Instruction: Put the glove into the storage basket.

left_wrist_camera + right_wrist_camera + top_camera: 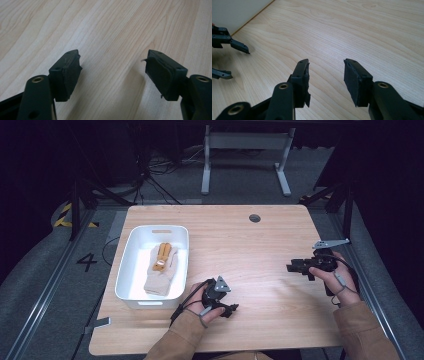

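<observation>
My left gripper (231,309) rests low over the wooden table (250,250) near its front edge, just right of the white bin (131,251). In the left gripper view, the left gripper (112,56) stands open over bare wood. My right gripper (294,268) hovers at the right side of the table and points left. In the right gripper view, the right gripper (326,62) is open too, with nothing between the pads. The left gripper (239,64) is visible farther off, also open. In the bin lies a beige folded cloth (159,279) with a tan-orange piece (162,256) on top.
A white wall of the bin (237,12) shows beyond the left gripper. A round cable hole (254,218) sits near the table's far edge. Behind the table stand a white table frame (245,160) and loose cables (155,167) on the floor.
</observation>
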The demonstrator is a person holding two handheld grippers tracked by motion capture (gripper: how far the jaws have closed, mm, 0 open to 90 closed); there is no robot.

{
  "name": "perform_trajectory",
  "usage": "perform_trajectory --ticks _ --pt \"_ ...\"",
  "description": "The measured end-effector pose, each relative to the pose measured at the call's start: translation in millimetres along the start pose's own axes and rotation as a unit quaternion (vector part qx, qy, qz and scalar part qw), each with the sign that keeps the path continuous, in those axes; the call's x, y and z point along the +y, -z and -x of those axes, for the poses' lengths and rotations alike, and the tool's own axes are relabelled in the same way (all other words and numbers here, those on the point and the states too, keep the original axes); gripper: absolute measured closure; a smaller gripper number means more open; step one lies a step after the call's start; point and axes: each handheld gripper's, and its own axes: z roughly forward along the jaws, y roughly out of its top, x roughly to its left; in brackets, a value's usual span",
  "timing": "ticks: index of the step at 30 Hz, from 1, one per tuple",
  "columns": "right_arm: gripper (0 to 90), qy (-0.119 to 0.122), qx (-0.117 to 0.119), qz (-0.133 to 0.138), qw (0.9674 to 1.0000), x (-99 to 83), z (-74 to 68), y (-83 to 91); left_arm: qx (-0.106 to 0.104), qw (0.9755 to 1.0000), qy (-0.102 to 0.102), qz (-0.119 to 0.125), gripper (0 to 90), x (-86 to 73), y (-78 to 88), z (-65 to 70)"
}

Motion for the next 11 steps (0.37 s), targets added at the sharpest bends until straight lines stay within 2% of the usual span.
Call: perform_trajectory --ticks 8,11 --pt "56.3 -0.001 0.0 0.001 1.0 0.0 0.0 -0.1 0.002 0.9999 0.008 0.007 27.2 1.3 2.7 0.7" --pt "56.3 -0.001 -0.001 0.002 1.0 0.2 0.2 0.3 -0.002 0.9998 0.017 0.007 27.2 2.8 5.5 1.2"
